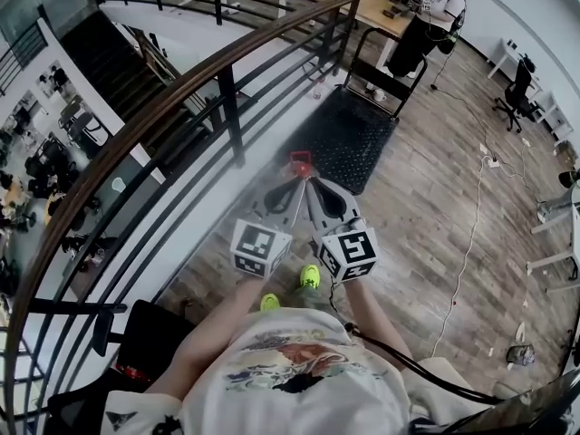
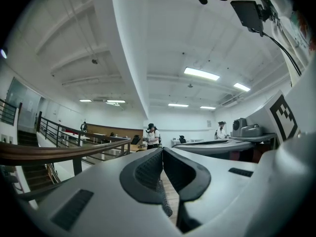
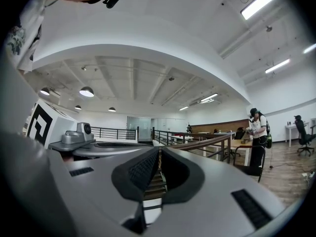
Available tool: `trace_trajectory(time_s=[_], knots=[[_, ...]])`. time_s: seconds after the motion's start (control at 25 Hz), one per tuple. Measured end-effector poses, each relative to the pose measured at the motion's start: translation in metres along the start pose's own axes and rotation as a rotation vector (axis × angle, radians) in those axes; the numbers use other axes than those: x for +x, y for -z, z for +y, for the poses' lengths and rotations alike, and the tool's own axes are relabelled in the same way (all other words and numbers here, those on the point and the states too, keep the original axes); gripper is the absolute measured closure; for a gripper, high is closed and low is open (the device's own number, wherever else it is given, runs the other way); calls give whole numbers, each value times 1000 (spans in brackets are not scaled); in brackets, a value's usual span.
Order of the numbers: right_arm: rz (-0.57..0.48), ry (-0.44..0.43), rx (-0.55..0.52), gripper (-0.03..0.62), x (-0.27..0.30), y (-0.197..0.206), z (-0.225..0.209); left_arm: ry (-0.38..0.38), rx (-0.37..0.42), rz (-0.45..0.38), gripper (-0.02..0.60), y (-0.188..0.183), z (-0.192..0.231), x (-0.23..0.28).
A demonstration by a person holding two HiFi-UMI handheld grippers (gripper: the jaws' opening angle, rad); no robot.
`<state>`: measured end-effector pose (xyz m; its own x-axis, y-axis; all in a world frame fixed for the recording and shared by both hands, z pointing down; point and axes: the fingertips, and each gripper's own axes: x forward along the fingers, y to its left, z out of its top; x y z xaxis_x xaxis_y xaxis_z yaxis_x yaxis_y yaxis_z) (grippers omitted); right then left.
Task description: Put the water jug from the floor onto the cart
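Jug position cannot be told from any view. Cart [image 1: 355, 134], black and flat with an upright handle, stands on the wood floor [image 1: 426, 207] beside the railing [image 1: 231, 107], ahead of both tongs. Left tongs [image 1: 288, 188] and right tongs [image 1: 315, 188] sit side by side, level, each pressed together and empty.

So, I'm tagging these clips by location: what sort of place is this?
Probably an open-plan office or lab on an upper floor: a curved railing overlooks stairs, a person stands at a desk, and a platform cart is parked on the wood flooring.
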<state>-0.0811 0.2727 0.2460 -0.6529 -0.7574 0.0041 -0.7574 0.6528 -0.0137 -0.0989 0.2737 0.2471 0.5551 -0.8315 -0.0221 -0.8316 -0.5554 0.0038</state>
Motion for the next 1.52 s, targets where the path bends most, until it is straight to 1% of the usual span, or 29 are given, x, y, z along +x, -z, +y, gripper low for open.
trace_trajectory(time_s=[0.36, 0.72, 1.0, 1.24, 1.52], knots=[[4, -44, 13, 569, 22, 2, -27, -52, 6, 16, 569, 4, 14, 31], [7, -72, 25, 569, 52, 5, -89, -78, 22, 20, 569, 8, 26, 97], [18, -95, 25, 568, 64, 6, -134, -91, 21, 30, 568, 12, 23, 141], [40, -130, 12, 568, 73, 16, -165, -144, 35, 45, 569, 24, 24, 172], [43, -179, 19, 568, 81, 24, -198, -183, 50, 43, 568, 28, 24, 208]])
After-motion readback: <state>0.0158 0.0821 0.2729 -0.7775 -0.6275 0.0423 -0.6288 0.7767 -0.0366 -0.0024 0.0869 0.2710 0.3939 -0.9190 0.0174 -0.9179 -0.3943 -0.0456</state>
